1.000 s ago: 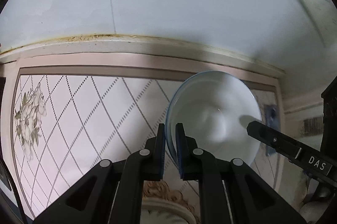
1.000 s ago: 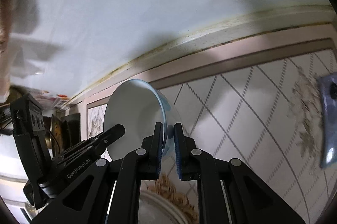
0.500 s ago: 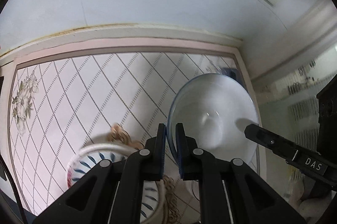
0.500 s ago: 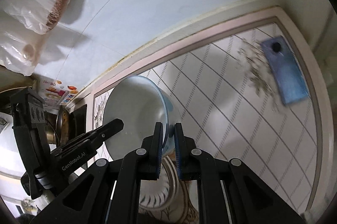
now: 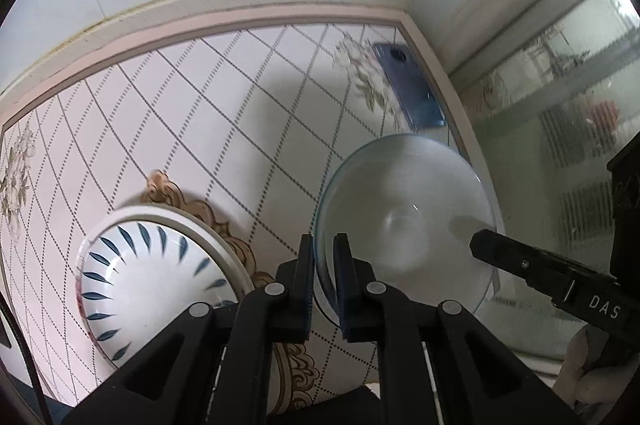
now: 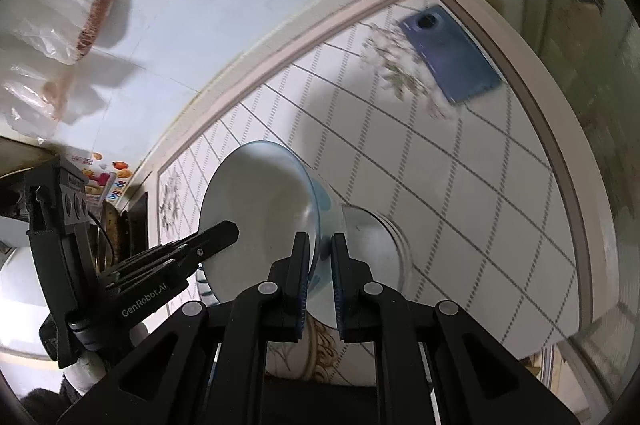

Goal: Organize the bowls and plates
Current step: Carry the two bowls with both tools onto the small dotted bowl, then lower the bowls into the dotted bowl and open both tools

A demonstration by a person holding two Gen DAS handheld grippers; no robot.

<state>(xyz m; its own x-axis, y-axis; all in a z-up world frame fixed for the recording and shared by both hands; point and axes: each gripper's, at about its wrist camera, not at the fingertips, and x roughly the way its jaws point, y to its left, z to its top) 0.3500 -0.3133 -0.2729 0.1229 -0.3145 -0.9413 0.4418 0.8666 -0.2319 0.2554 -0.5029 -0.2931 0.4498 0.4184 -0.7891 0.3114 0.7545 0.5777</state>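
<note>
bowl (image 5: 404,221): glossy glazed ceramic, pale, smooth | patterned bowl (image 5: 156,273): glossy white ceramic, blue leaf strokes | surface (image 5: 192,113): smooth printed covering, slight sheen | phone (image 6: 452,61): glossy blue back | left hand-held gripper (image 5: 323,265): matt black plastic, metal rivets | plastic bags (image 6: 52,45): thin, crinkled, translucent

The pale bowl (image 5: 404,221) has a light blue rim. A second bowl (image 5: 152,273) is white with dark blue leaf strokes. The surface (image 5: 224,113) is pinkish-white with dotted diamond lines, grey flowers and gold scrollwork. The phone (image 5: 412,85) looks blue-violet, though blurred.
</note>
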